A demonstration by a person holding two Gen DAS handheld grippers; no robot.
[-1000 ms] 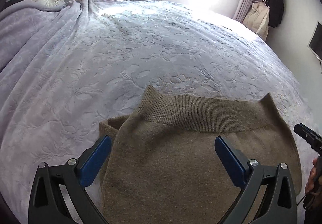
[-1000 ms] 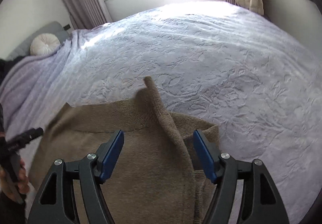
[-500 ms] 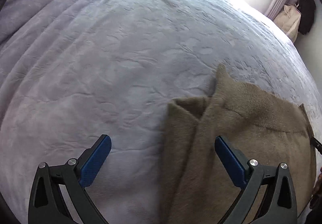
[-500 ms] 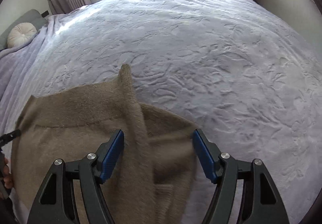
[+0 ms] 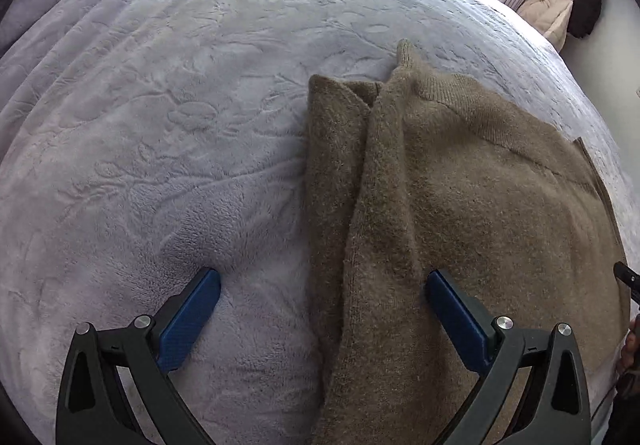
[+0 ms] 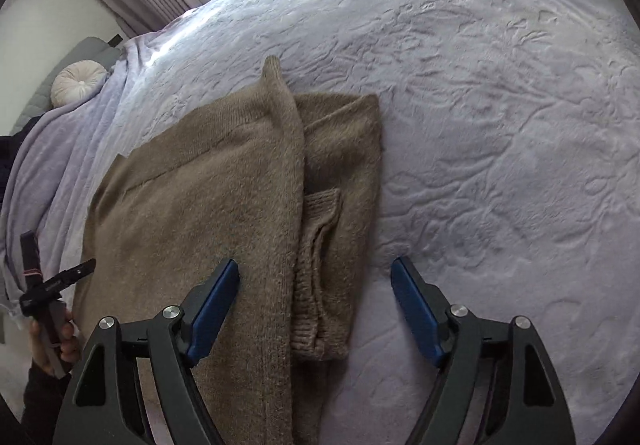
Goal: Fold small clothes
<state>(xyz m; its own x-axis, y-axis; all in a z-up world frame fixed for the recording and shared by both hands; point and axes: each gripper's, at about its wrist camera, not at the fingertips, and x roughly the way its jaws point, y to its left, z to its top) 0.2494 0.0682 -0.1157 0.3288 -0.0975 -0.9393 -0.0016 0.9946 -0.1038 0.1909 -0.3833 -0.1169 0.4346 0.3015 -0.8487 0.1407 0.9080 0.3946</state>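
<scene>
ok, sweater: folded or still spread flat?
Partly folded. Both side edges of the sweater are turned in over the body; a ribbed cuff lies on the folded part in the right view. Not yet folded lengthwise.

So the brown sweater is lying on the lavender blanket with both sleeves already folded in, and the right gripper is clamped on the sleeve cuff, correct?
Not quite. The brown sweater lies on the lavender blanket with both sleeves folded in, but the right gripper grips nothing: in the right wrist view its jaws are opening, straddling the sleeve cuff without pressing it.
</scene>
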